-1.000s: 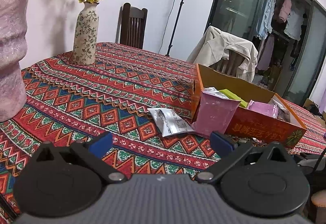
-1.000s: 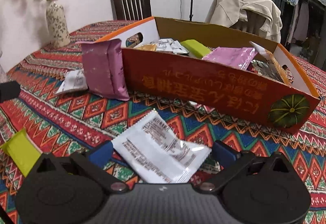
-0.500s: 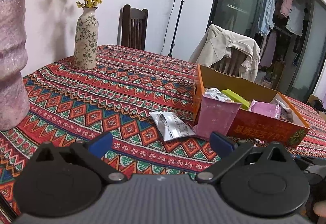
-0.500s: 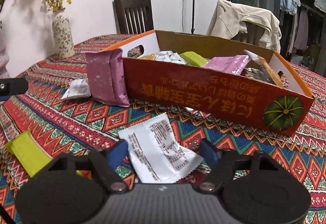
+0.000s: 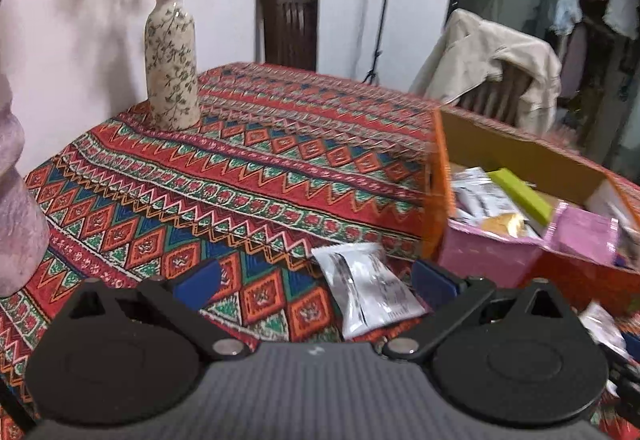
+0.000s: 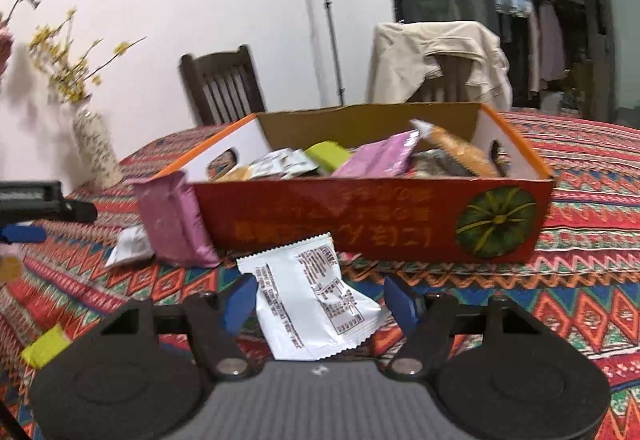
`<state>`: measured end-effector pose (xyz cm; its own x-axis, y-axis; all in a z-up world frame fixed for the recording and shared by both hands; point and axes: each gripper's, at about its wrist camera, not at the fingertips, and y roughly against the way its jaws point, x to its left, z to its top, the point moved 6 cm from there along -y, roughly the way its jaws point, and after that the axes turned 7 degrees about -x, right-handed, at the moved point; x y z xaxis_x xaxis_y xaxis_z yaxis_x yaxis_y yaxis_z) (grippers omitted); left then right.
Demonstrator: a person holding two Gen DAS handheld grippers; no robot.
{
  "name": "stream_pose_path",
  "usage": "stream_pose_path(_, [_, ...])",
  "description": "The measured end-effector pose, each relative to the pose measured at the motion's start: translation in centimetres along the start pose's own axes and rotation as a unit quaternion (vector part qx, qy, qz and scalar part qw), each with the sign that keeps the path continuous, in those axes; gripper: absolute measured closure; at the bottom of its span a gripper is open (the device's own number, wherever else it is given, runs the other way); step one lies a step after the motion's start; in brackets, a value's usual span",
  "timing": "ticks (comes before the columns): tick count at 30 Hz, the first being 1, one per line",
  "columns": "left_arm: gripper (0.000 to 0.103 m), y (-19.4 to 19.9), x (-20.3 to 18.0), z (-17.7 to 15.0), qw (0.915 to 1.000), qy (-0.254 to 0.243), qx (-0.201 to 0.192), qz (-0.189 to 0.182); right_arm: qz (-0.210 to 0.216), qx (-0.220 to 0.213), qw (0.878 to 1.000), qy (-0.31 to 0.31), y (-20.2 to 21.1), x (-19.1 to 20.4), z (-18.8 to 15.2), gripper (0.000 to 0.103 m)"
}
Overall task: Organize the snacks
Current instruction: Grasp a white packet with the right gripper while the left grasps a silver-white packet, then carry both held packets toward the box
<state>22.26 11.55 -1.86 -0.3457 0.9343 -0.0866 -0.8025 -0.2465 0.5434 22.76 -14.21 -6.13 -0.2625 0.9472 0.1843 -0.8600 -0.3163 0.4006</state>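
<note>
The left gripper hung low over the table, which was draped in a red, green and blue zigzag-patterned cloth, and its blue-tipped jaws stood wide apart with nothing between them. Just ahead of its right finger lay a white foil snack packet with black print, flat on the cloth. Beside that packet, a matte pink pouch leaned against the near wall of the orange-red open cardboard box.

The right gripper had its jaws partly open on either side of a second white printed snack packet; whether the pads touched the packet could not be told. This packet sat just in front of the box's long red side, which bore yellow lettering and a green pumpkin picture. Inside the box lay a jumble of snacks: a lime-green bar, a shiny purple-pink bag, an orange wrapper and some silver-white sachets. The pink pouch stood tilted against the box's left corner, with the other white packet flat beside it. A yellow-green wrapped bar lay alone near the table's front left edge.

Toward the far left corner of the table stood a cream ceramic vase with a leaf pattern and yellow blossoms.
</note>
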Motion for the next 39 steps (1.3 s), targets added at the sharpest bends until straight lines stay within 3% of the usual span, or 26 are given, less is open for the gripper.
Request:
stream_pose_path(5, [0.000,-2.8,-0.7,0.1,0.9997,-0.001,0.015,0.020,-0.020,-0.008,1.000,-0.016,-0.1,-1.1,0.3,0.033])
stream_pose_path(11, [0.000,-4.8,-2.0,-0.8,0.9991,-0.026,0.035,0.006,-0.038,-0.014,0.999,-0.029,-0.2,-2.0,0.4,0.033])
stream_pose_path(19, [0.001,-6.1,-2.1,-1.1,0.9986,-0.018,0.049,0.000,-0.043,-0.011,0.999,-0.027,-0.3,-2.0,0.2,0.033])
stream_pose_path(27, [0.031,-6.3,-1.7,-1.2,0.9987,-0.009,0.050,-0.001,-0.042,-0.010,0.999,-0.024,-0.2,-1.8,0.2,0.033])
stream_pose_path(39, [0.055,-6.0,-1.6,-1.1,0.9990,0.002,0.037,-0.024,-0.041,-0.010,0.999,-0.023,-0.2,-1.7,0.1,0.033])
